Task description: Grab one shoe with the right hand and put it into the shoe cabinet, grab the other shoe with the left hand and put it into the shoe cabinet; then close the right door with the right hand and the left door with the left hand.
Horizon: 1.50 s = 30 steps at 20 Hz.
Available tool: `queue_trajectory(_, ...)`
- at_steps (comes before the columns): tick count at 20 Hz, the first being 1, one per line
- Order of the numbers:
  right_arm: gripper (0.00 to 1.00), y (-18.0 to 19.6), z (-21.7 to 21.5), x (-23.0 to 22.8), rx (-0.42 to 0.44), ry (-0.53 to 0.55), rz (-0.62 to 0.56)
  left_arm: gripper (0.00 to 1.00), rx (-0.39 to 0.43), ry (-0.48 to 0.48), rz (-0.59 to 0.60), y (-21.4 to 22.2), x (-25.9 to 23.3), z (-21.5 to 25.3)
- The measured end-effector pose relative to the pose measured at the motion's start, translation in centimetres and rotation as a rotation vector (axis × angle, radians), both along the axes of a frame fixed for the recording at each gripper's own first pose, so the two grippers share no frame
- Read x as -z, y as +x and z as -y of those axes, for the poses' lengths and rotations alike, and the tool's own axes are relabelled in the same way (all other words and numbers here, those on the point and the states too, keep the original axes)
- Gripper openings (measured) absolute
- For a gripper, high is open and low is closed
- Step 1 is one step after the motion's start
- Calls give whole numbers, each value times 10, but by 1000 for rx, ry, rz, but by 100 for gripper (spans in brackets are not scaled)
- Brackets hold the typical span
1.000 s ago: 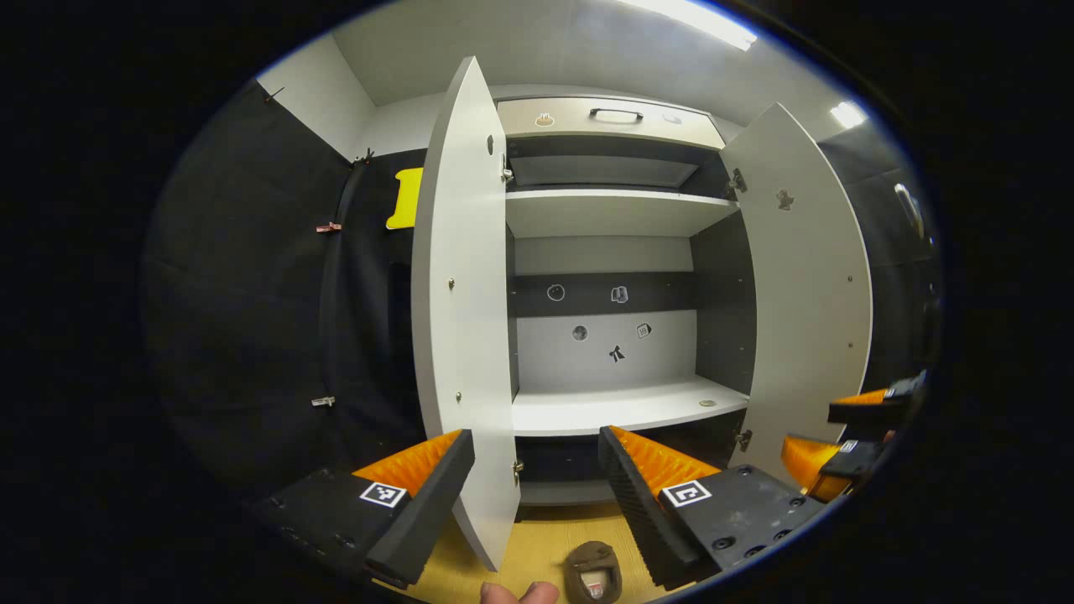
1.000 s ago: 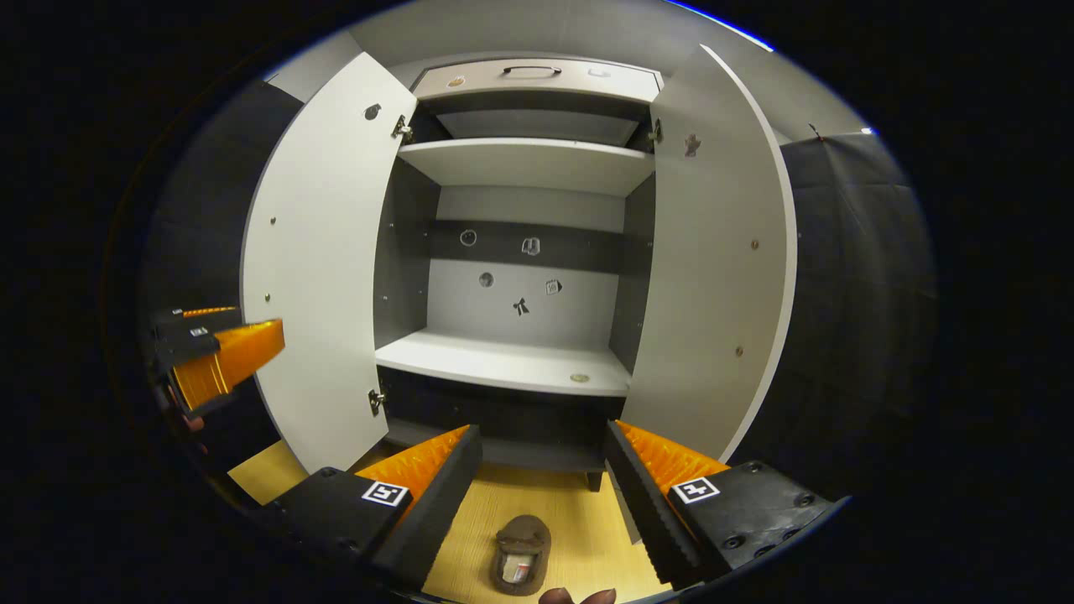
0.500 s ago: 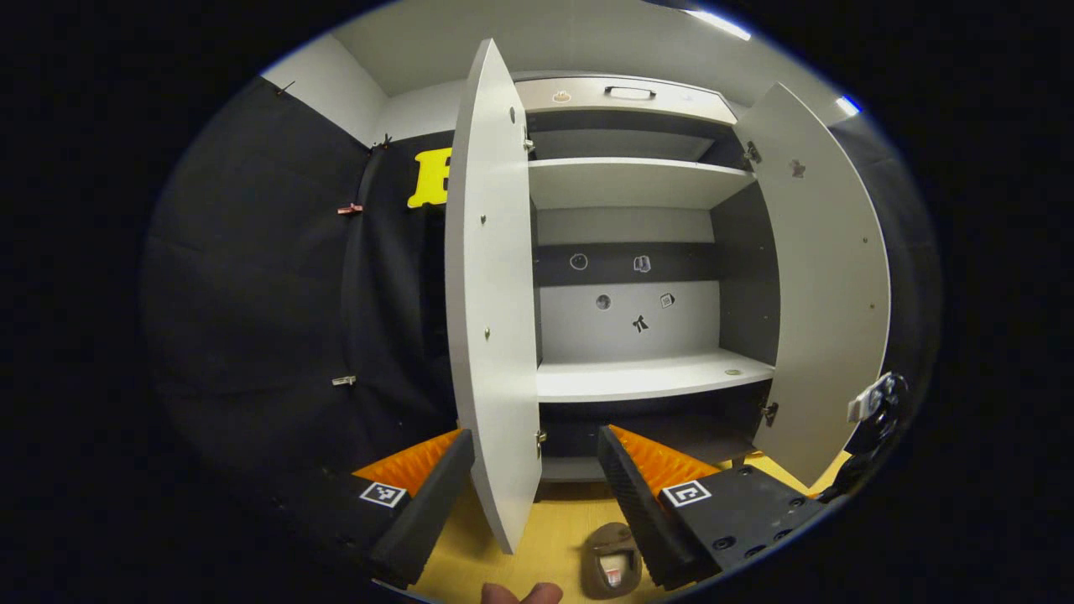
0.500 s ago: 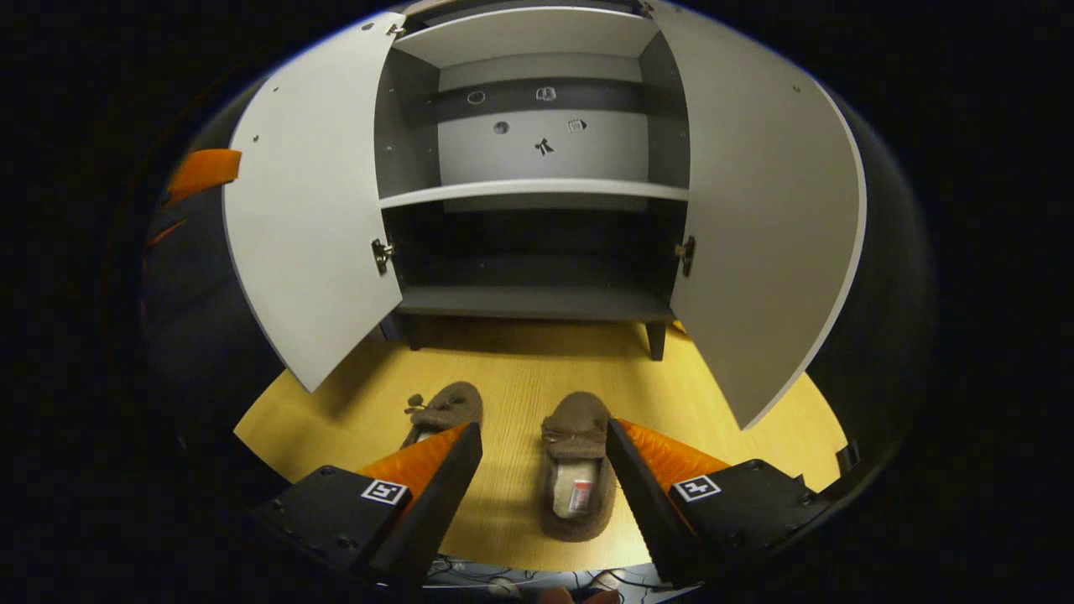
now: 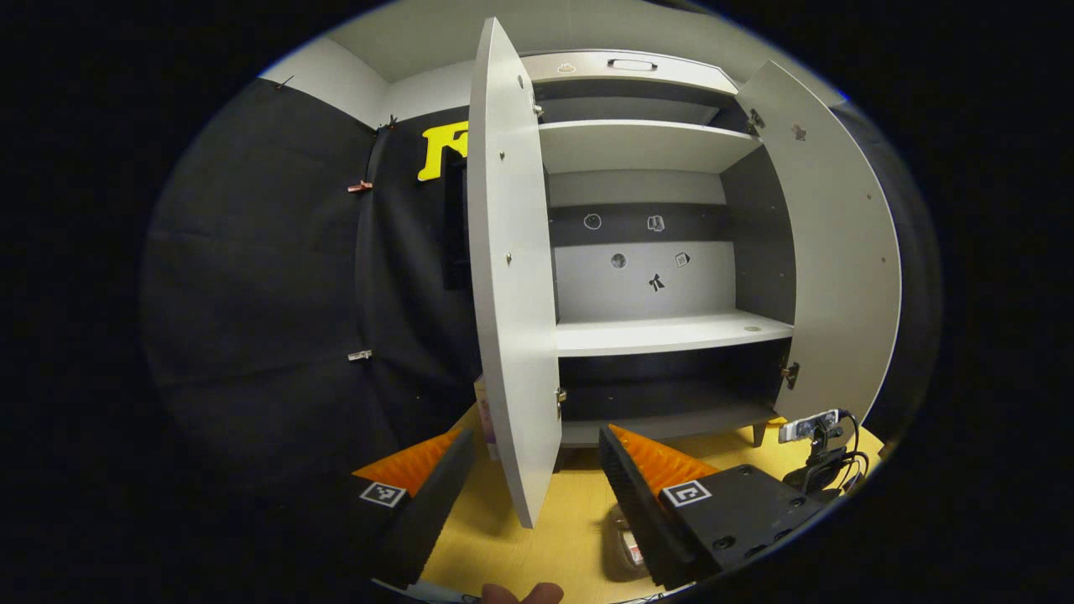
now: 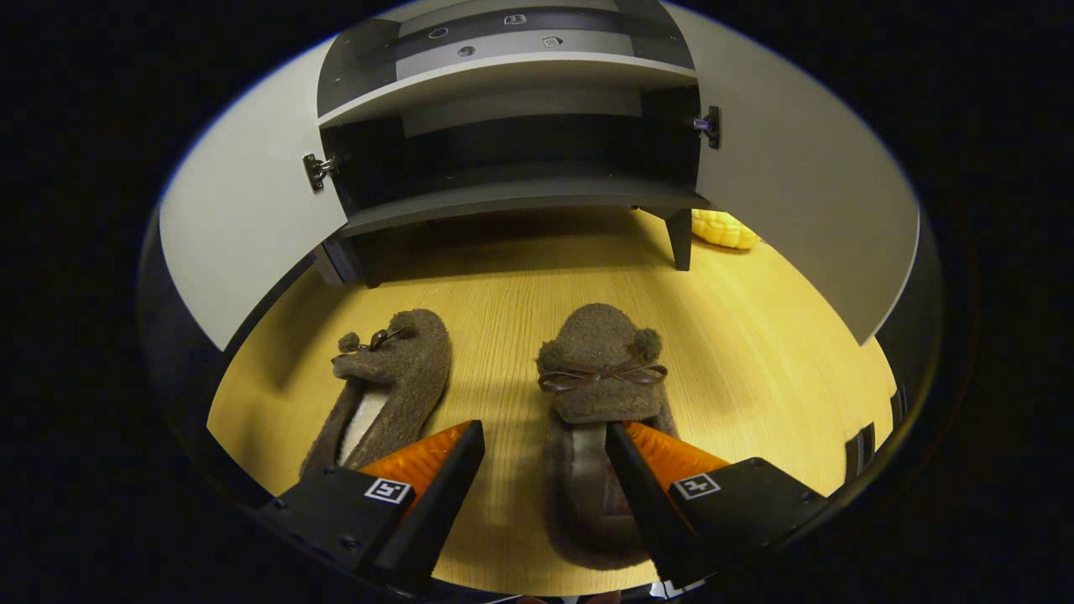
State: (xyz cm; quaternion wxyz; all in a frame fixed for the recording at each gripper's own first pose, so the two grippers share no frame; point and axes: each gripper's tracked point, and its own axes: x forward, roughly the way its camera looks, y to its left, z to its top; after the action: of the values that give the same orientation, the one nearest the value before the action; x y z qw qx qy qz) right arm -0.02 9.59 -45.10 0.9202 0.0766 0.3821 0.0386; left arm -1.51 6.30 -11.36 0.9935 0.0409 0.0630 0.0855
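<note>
Right gripper view: wide jaws over right shoe (image 6: 597, 369).

In the right gripper view, the heel of the right shoe (image 6: 597, 394) is covered by the right gripper (image 6: 544, 495), while in the left gripper view a shoe (image 5: 623, 545) is largely hidden behind the left gripper (image 5: 530, 503).

Two brown shoes on the floor: one (image 6: 386, 377), another (image 6: 597, 377). One shoe cabinet (image 5: 663, 335), two open doors: left door (image 5: 512, 277), right door (image 5: 843, 252).
</note>
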Motion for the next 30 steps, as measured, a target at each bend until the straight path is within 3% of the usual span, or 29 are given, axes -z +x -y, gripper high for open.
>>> queue_trajectory(2, 89, 12, -2, 13, 19, -3, -1, 95, -8, 4, -21, 1, 8, -3)
queue_trajectory(3, 76, 19, -1, 19, 35, -11, -4, 95, -11, 4, -30, 2, 11, -5)
queue_trajectory(4, 69, 25, 7, 20, 62, -36, 20, 95, -15, 4, -37, 3, 13, -6)
queue_trajectory(5, 54, 33, 11, 19, 80, -39, 47, 95, -22, 1, -39, 4, 15, -7)
queue_trajectory(7, 16, 36, 8, 20, 85, -13, 58, 95, -26, -7, -43, 6, 17, -7)
queue_trajectory(8, 5, 35, 9, 13, 82, -10, 69, 95, -24, -8, -48, 7, 18, -6)
queue_trajectory(13, 8, 28, 16, -43, 53, 22, 89, 95, 14, -19, -82, 13, 32, 5)
queue_trajectory(20, 8, 48, 33, -187, 43, 66, 205, 94, 35, -75, -145, 7, 56, 16)
queue_trajectory(27, 8, 110, 46, -329, 29, 42, 322, 94, 64, -52, -69, 6, 22, 19)
queue_trajectory(30, 7, 153, 44, -364, 7, 41, 344, 94, 81, -53, -48, 7, 11, 23)
